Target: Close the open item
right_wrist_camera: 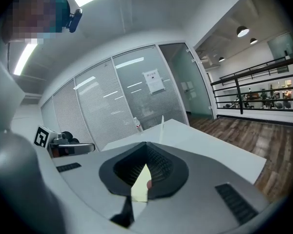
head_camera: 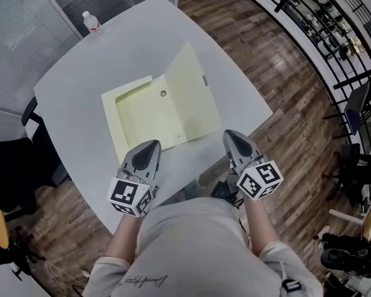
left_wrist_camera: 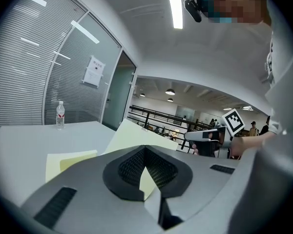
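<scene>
A pale yellow box file [head_camera: 145, 113] lies open on the white table [head_camera: 68, 91], its lid [head_camera: 195, 94] tilted up on the right side. Both grippers hover at the near table edge, short of the file. My left gripper [head_camera: 152, 146] points at the file's near left corner, its jaws together with nothing between them. My right gripper [head_camera: 230, 135] sits beside the lid's near right corner, jaws also together and empty. The left gripper view shows the lid [left_wrist_camera: 132, 135] beyond the jaws [left_wrist_camera: 145, 152]. The right gripper view sees the lid [right_wrist_camera: 162, 126] edge-on past its jaws [right_wrist_camera: 146, 147].
A water bottle [head_camera: 91, 22] stands at the table's far left corner, near a glass wall with blinds [head_camera: 25, 30]. A dark chair [head_camera: 12, 166] is at the left. Wooden floor [head_camera: 284, 73] and a black railing [head_camera: 321, 23] lie to the right.
</scene>
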A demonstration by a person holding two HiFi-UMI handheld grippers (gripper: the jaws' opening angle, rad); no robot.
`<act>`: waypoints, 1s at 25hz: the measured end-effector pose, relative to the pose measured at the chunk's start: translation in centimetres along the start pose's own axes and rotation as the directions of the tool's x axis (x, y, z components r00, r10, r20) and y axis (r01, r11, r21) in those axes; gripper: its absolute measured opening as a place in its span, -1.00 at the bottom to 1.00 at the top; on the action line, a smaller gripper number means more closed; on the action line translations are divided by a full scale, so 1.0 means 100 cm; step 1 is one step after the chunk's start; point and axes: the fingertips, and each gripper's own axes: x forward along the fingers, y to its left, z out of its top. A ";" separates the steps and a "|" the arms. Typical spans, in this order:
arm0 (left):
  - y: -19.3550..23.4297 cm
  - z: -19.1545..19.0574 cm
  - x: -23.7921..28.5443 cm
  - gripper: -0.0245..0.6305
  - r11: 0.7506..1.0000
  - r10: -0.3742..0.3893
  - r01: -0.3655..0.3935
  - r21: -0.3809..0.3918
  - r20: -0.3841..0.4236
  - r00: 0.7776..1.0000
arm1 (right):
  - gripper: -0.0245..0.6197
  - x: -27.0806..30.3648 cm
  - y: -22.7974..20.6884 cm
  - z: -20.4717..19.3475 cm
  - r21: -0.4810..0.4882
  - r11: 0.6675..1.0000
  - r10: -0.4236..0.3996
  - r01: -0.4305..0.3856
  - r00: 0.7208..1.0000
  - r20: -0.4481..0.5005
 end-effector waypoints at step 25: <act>0.026 -0.036 0.024 -0.90 0.989 0.125 -0.130 -0.077 -0.074 0.989 | -0.88 0.078 -0.090 -0.010 -0.008 1.000 -0.005 0.005 0.995 -0.103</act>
